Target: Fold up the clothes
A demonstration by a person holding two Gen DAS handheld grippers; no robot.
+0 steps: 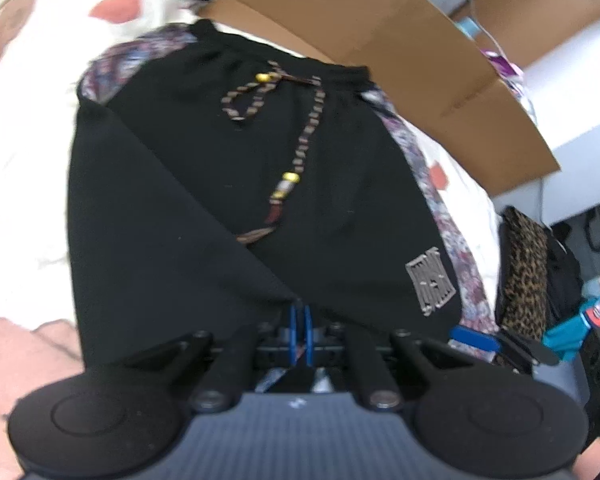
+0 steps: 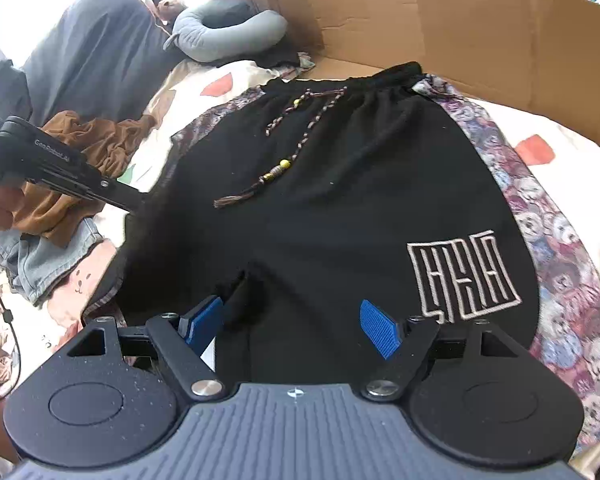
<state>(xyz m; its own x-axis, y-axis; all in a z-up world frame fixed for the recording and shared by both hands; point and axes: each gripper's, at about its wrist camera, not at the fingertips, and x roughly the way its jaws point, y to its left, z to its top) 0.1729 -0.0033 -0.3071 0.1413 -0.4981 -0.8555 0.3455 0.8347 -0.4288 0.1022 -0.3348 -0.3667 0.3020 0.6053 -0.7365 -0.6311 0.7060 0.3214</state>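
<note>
One pair of black shorts (image 2: 320, 200), edged by two floral side panels and carrying one braided drawstring (image 2: 276, 168) and one embroidered logo (image 2: 462, 276) at about 4 o'clock in the right wrist view, is being spread on a patterned white bedsheet (image 2: 572, 160) in front of one cardboard box (image 2: 460, 20). The left claw (image 1: 302, 322) is being kept clenched on a folded-over layer of the shorts, angled steeply downward, entering at 9 o'clock in the right wrist view. The right claw (image 2: 292, 326) is being held released, its two blue pads (image 2: 376, 328) spread wide over the hem at 6 o'clock.
</note>
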